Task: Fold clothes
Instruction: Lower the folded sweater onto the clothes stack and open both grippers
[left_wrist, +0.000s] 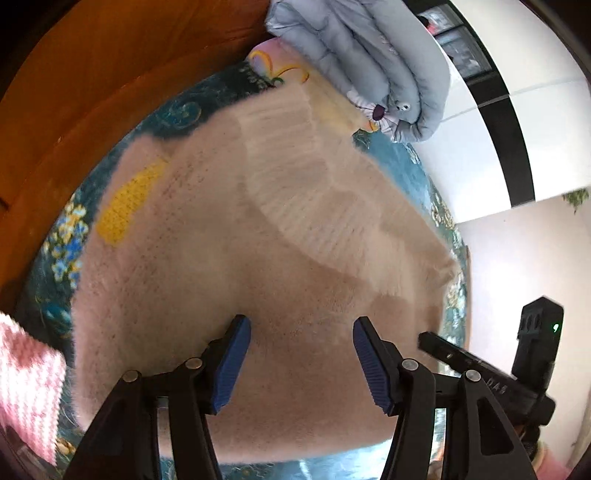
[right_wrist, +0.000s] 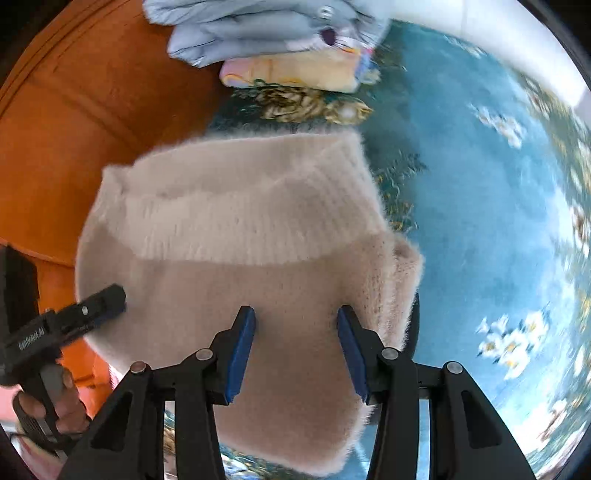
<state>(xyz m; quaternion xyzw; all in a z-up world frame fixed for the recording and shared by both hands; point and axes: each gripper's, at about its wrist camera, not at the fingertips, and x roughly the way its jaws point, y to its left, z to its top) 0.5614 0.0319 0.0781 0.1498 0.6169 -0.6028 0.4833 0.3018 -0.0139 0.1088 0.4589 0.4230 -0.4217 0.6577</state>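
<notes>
The fuzzy beige sweater (left_wrist: 229, 266) lay flat on the teal floral bedspread (left_wrist: 66, 236), already partly folded. In the left wrist view its long axis ran from the lower left up toward the upper right, and the ribbed hem band (left_wrist: 325, 192) crossed its top as a paler strip. In the right wrist view the same band (right_wrist: 240, 218) lay across the far half of the sweater (right_wrist: 258, 295), its ribs running toward the camera. One sweater was in play. It looked soft and hairy, pinkish beige, with one yellow knitted patch (left_wrist: 129, 199) near its left edge.

Two more garments sat stacked beyond it: one grey-blue puffer jacket (left_wrist: 369, 59) folded on top of one pastel folded garment (left_wrist: 280, 62). A pink-and-white knit piece (left_wrist: 26, 384) showed at the left edge of the left view. An orange wooden headboard (right_wrist: 74, 110) curved behind.

The left gripper (left_wrist: 301, 360) hovered over the near part of the sweater, its blue pads (left_wrist: 231, 365) set wide apart with nothing between them. The right gripper (right_wrist: 295, 350) hung likewise above the sweater's near right portion, pads (right_wrist: 240, 354) spread and empty
</notes>
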